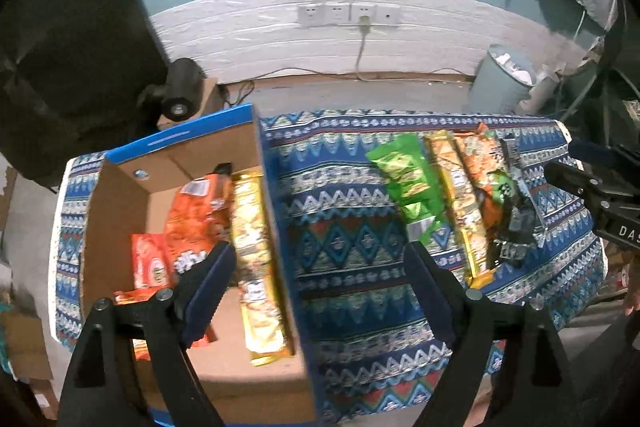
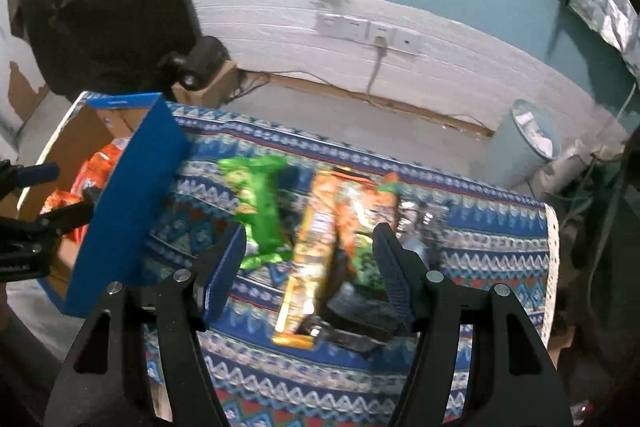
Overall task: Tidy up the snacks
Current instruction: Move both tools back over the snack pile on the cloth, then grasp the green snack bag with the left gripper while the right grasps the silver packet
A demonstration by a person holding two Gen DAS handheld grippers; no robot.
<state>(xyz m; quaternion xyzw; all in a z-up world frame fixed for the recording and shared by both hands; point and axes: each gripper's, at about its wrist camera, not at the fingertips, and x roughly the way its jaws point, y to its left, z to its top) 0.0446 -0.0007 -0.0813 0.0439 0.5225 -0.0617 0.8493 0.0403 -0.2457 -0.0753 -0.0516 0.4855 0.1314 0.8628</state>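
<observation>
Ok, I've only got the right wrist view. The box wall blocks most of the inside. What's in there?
Observer: A long gold snack pack lies along the box's right wall, inside the cardboard box.
Operator: Anything besides that?
Observer: Orange packets are piled to its left, toward the middle of the box.
Operator: And where is the left gripper?
Observer: The left gripper hangs open, straddling the box's right wall, one finger over the box and one over the tablecloth, holding nothing.

Snacks [image 2: 316, 247] beside box [image 1: 276, 239], blurred.
</observation>
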